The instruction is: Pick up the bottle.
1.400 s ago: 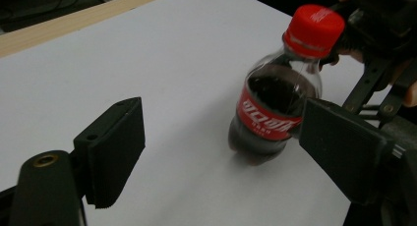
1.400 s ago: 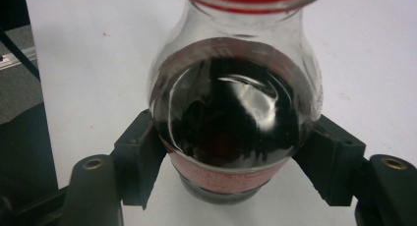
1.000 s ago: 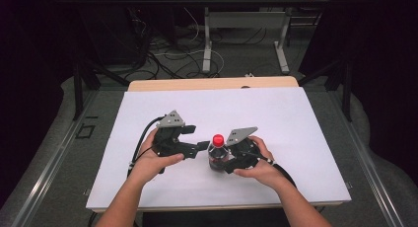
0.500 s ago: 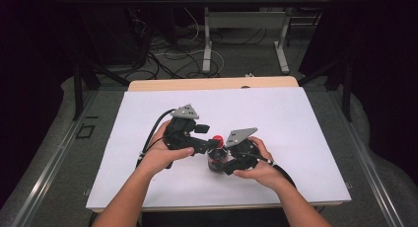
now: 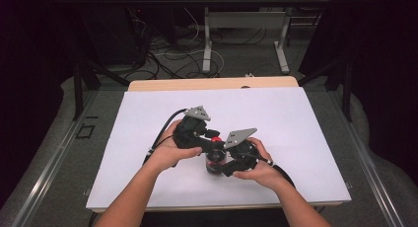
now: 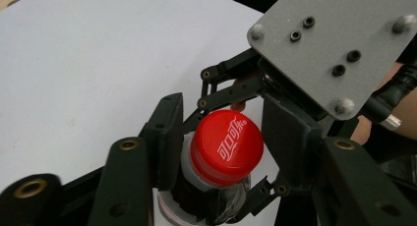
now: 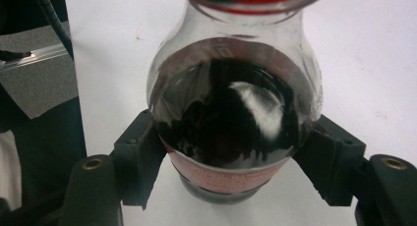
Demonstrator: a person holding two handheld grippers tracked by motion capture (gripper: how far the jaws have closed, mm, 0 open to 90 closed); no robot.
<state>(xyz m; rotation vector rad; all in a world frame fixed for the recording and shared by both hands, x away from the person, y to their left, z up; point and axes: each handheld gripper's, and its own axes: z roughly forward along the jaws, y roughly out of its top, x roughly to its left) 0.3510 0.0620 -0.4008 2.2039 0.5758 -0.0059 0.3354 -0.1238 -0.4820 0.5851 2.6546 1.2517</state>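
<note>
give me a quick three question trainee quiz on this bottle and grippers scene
1. True or false: the right gripper clamps the body of the small clear plastic bottle of dark drink.
2. What flanks the bottle's round red screw cap? A. the left gripper's jaws B. a bare hand C. nothing
3. What does the bottle stand on?

Key
1. True.
2. A. The left gripper has just been closing, the cap between its jaws; contact is unclear.
3. The white sheet covering the table.
</note>
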